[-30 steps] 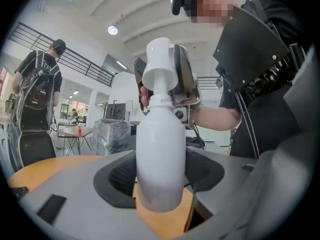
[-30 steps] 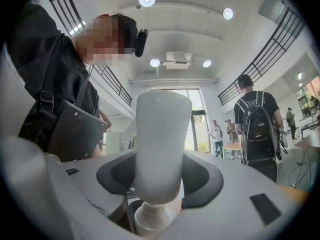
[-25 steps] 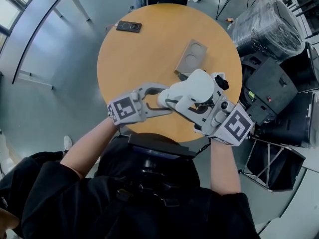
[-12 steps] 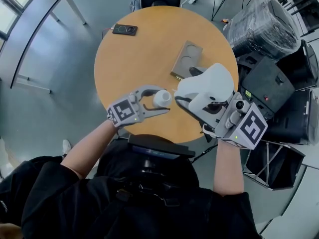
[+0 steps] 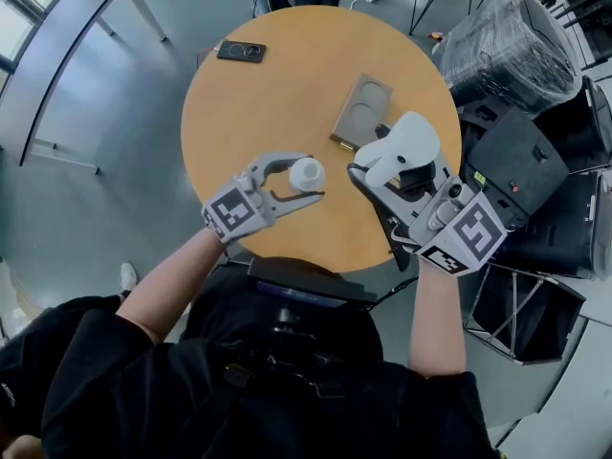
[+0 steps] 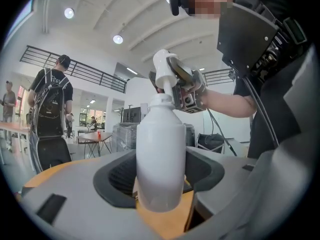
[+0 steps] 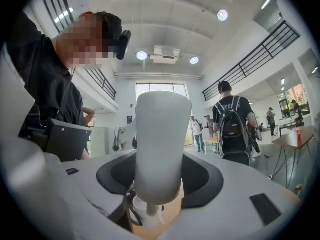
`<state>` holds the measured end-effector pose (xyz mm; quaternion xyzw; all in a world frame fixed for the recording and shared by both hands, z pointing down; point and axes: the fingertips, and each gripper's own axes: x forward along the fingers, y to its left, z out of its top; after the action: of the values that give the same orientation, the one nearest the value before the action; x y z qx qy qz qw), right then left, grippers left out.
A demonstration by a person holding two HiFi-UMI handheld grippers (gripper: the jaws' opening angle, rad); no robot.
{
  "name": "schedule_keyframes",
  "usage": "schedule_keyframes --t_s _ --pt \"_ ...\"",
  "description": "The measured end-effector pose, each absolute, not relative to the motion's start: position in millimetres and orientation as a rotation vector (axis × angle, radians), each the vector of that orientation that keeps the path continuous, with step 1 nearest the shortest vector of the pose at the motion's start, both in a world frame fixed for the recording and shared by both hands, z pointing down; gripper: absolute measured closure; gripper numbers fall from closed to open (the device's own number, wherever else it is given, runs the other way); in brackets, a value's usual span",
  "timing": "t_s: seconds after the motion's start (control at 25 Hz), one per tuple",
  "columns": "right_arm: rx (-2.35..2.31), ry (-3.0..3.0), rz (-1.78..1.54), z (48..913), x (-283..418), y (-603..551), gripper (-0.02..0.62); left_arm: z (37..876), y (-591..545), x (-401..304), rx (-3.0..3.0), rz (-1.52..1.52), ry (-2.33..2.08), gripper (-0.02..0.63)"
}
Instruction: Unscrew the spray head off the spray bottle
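The white spray bottle (image 5: pixel 308 172) stands on the round wooden table (image 5: pixel 287 94) near its front edge, seen from above with a bare neck. My left gripper (image 5: pixel 304 177) is shut on its body; in the left gripper view the bottle (image 6: pixel 160 154) fills the gap between both pads. The white spray head (image 5: pixel 409 142) is off the bottle and to its right, held over the table. My right gripper (image 5: pixel 382 156) is shut on it; in the right gripper view the spray head (image 7: pixel 160 144) sits between the pads with its thin dip tube (image 7: pixel 148 209) hanging below.
A grey two-hollow holder (image 5: pixel 361 111) lies on the table behind the spray head. A black phone (image 5: pixel 241 52) lies at the table's far left edge. Black cases (image 5: pixel 521 161) and a plastic-wrapped bundle (image 5: pixel 516 41) crowd the floor on the right. People stand in the background.
The right gripper has lifted the spray head off the bottle and carried it to the right. The bottle stays in the left gripper, which shifted slightly away from me.
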<state>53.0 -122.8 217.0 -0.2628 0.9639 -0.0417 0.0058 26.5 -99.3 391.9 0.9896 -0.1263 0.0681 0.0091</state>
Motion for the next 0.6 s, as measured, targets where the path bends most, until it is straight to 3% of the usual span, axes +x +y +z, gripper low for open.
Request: schedule_keyframes --t_s 0.6 --pt "-1.029 3.166 -0.634 380 70 -160 0.336 412 -135 34 3.149 0.111 -0.476 0.304"
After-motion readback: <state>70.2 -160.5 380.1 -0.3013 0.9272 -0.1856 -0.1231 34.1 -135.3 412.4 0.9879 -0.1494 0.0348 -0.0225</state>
